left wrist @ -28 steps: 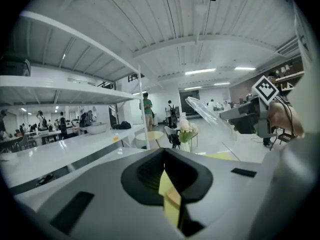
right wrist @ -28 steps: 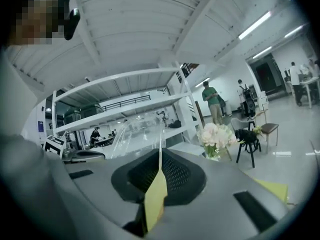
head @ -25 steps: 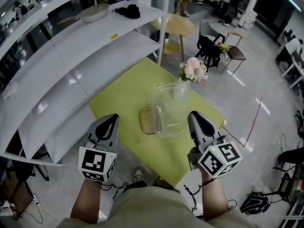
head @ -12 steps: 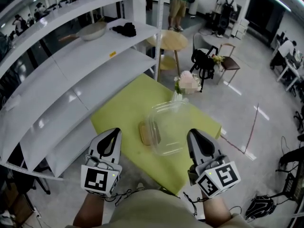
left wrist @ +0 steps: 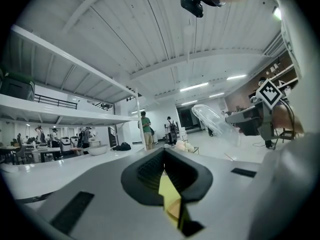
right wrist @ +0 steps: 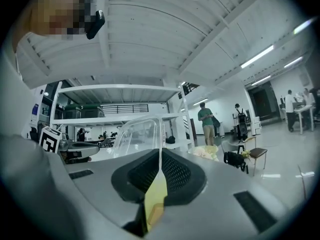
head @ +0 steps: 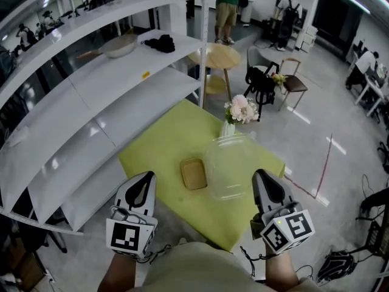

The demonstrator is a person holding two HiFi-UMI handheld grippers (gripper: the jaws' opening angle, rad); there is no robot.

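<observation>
We judge the step in hand as carrying. The right gripper (head: 262, 176) is clenched on the thin rim of the clear container (head: 234, 166), which hangs ahead of its jaws and a little to their left, above the green table (head: 158, 145). The left gripper (head: 144, 180) is closed on nothing, well apart from the container. Any next move calls for a firm pinch and a level wrist — the wooden tray (head: 193, 174) lies on the table below, between the two grippers.

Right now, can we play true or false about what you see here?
1. The right gripper pinches the clear lid. True.
2. The left gripper holds the tan tray. False: its jaws are shut on nothing, and the tray lies on the green table.
3. Flowers stand at the table's far edge. True.
4. The pan sits on the floor. False: it rests on a white shelf.
</observation>
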